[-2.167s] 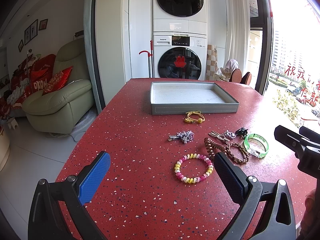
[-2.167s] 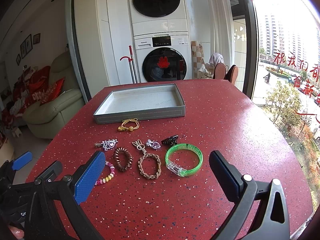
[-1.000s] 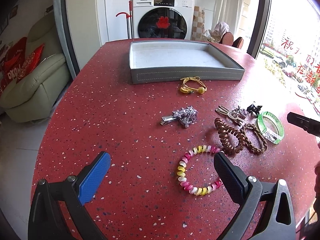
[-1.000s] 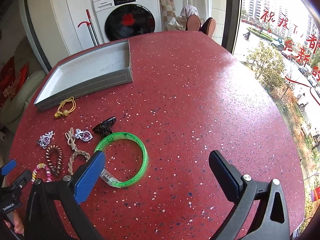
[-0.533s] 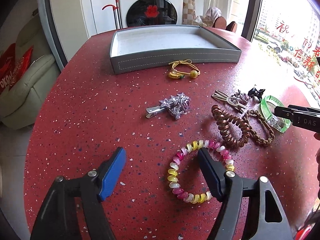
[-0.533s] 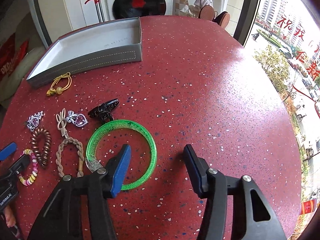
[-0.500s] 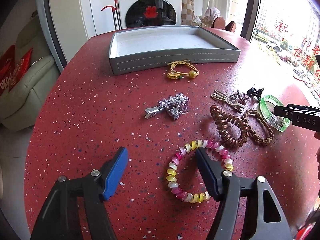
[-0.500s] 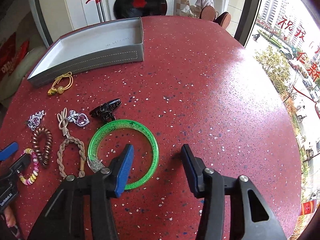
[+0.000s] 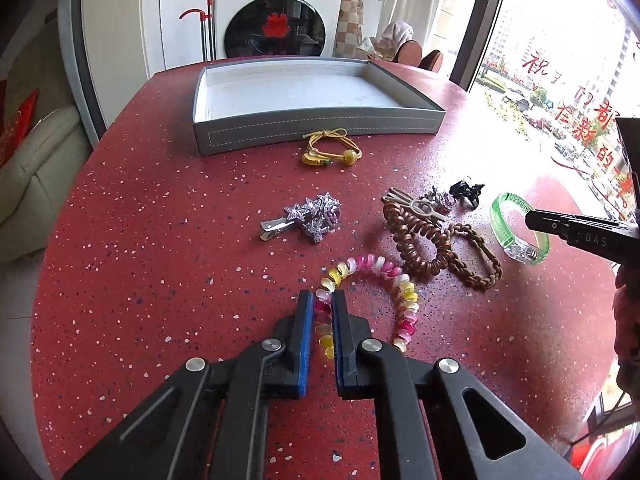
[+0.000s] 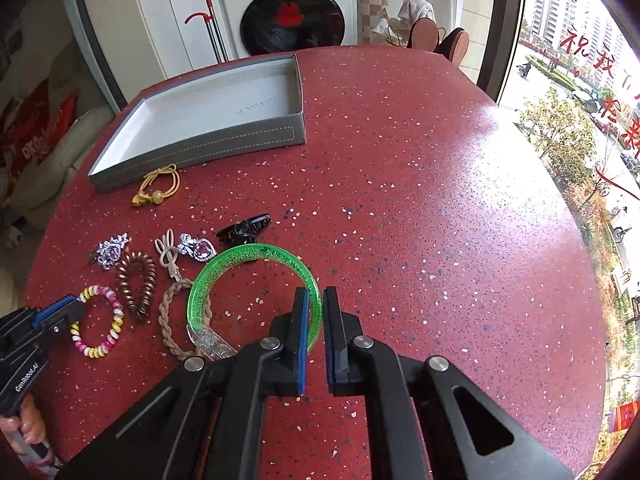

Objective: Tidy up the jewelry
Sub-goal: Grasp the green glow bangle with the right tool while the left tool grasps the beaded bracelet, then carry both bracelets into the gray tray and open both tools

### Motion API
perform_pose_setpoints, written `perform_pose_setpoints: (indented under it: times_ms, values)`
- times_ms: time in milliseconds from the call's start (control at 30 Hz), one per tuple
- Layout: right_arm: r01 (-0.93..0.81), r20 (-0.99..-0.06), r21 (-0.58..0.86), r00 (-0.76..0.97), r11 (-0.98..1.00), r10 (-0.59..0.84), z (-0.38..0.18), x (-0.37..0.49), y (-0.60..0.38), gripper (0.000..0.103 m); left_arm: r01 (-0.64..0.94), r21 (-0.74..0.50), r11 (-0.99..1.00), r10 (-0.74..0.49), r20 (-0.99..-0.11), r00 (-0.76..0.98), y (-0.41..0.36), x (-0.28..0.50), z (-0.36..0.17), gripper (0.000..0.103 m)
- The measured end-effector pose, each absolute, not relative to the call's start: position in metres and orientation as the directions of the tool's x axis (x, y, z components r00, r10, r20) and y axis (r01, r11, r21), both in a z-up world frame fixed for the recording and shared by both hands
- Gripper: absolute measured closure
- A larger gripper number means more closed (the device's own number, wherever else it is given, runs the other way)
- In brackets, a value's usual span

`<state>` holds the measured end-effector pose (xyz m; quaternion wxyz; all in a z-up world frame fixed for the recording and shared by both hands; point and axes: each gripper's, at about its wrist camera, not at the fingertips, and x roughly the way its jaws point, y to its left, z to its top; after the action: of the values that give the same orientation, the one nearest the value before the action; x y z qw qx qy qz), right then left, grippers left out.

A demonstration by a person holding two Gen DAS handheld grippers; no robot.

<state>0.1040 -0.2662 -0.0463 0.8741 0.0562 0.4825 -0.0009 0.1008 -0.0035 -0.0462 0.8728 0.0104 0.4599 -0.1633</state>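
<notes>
A pink and yellow beaded bracelet (image 9: 372, 262) lies on the red speckled table. My left gripper (image 9: 321, 294) is closing on its left side, and the blue pads touch the beads between them. In the right wrist view a green glitter bangle (image 10: 248, 252) lies flat, and my right gripper (image 10: 316, 290) is shut on its right rim. The right gripper's tip (image 9: 534, 219) also shows at the bangle in the left wrist view. A grey tray (image 9: 320, 130) with nothing in it stands at the back of the table.
Between the tray and the grippers lie a yellow hair tie (image 9: 332, 150), a silver star clip (image 9: 312, 216), a brown coil tie (image 9: 416, 240), a braided band (image 9: 476, 260) and a black claw clip (image 9: 466, 192). A washing machine (image 9: 276, 20) stands behind.
Both grippers tipped down toward the table and closed, the left around the beaded bracelet, the right around the green bangle's rim.
</notes>
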Motion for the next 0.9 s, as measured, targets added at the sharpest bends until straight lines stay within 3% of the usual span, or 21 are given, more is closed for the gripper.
perform_pose_setpoints:
  times_ms: [433, 667, 900]
  values:
    - [-0.020, -0.786, 0.188, 0.596, 0.982, 0.163, 0.015, 0.178, -0.246, 0.095, 0.318, -0.252, 0.914, -0.394, -0.739, 0.547, 0.004, 0.157, 0.020, 0.076]
    - [-0.024, -0.794, 0.227, 0.575, 0.974, 0.199, 0.015, 0.255, -0.237, 0.095, 0.297, -0.202, 0.933, -0.347, -0.721, 0.600, -0.002, 0.230, 0.044, 0.076]
    - [0.017, -0.816, 0.221, 0.551, 0.975, 0.175, -0.010, 0.330, -0.233, 0.095, 0.237, -0.144, 0.961, -0.262, -0.754, 0.603, -0.008, 0.321, 0.028, 0.076]
